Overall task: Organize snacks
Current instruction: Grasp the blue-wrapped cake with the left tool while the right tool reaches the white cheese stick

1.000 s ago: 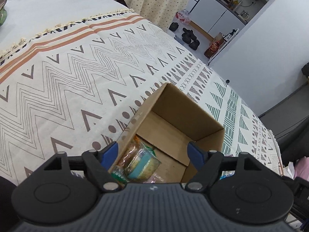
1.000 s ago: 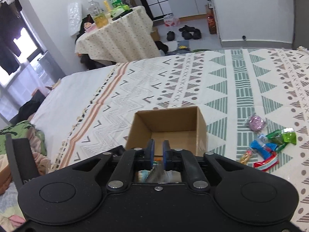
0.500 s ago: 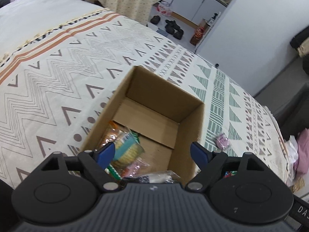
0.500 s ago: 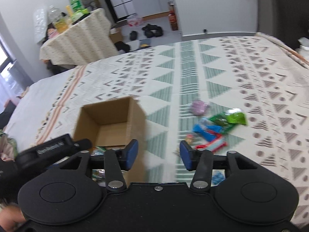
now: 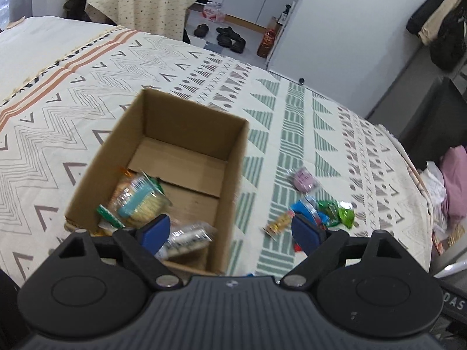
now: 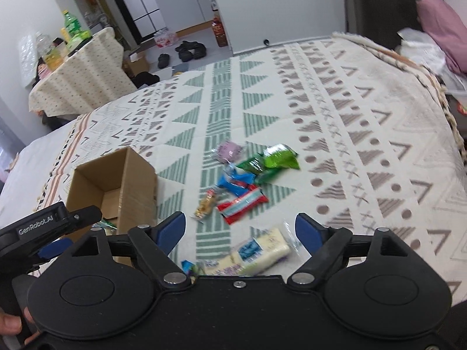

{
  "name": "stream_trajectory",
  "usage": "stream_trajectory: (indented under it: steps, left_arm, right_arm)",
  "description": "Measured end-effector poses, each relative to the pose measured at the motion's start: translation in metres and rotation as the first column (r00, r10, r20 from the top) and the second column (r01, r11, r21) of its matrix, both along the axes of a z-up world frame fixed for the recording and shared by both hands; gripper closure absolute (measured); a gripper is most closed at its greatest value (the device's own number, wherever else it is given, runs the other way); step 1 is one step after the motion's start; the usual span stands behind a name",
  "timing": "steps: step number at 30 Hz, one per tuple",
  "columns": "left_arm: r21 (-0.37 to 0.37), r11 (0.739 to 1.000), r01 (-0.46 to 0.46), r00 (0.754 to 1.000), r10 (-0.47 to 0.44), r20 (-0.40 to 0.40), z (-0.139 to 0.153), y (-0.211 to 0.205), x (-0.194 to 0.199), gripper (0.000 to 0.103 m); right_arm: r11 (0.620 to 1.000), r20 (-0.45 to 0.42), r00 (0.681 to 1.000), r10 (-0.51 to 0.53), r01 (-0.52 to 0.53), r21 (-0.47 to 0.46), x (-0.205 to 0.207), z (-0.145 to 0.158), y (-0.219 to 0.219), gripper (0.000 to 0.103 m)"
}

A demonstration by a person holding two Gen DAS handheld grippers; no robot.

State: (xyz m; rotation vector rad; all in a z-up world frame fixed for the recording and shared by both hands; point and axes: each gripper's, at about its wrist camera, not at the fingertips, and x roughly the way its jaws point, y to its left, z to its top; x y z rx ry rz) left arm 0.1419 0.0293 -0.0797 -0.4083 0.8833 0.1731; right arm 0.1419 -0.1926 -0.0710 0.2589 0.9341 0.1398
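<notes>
A: Progress? 
B: We find several snacks in the box (image 5: 186,145), under our left tool (image 5: 229,230). 
A: Outstanding? 
B: Loose snacks (image 6: 242,180) on the bed (image 6: 364,134), ahead of our right tool (image 6: 240,229). Both tools spread, empty.

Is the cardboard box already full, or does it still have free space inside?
Not full. The cardboard box is open on top, with a few snack packets lying at its near end; the far half of its floor is bare.
</notes>
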Motion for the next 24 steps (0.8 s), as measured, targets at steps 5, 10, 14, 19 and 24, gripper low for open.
stream_trajectory:
  steps: [5, 10, 14, 19, 24]
  left_arm:
    - [0.001, 1.0, 0.025, 1.0, -0.025, -0.017, -0.001, -0.019, -0.003, 0.014]
    - [-0.002, 0.999, 0.039, 0.999, -0.039, -0.025, 0.0, -0.035, -0.007, 0.014]
    - [-0.006, 0.999, 0.052, 0.998, -0.052, -0.037, -0.002, -0.045, -0.011, 0.014]
    - [-0.01, 0.999, 0.032, 0.998, -0.033, -0.048, -0.004, -0.05, -0.016, 0.014]
    - [0.013, 1.0, 0.027, 0.997, -0.026, -0.07, -0.009, -0.058, -0.02, 0.014]
  right_arm:
    - [0.997, -0.038, 0.999, -0.034, 0.036, 0.066, -0.006, -0.016, -0.016, 0.021]
    - [0.989, -0.066, 0.996, -0.065, 0.073, 0.126, -0.012, -0.028, -0.03, 0.021]
    - [0.983, -0.084, 0.994, -0.072, 0.085, 0.161, -0.014, -0.035, -0.037, 0.021]
    - [0.973, -0.101, 0.991, -0.088, 0.107, 0.203, -0.017, -0.041, -0.048, 0.021]
    - [0.96, -0.115, 0.988, -0.102, 0.128, 0.248, -0.02, -0.046, -0.056, 0.021]
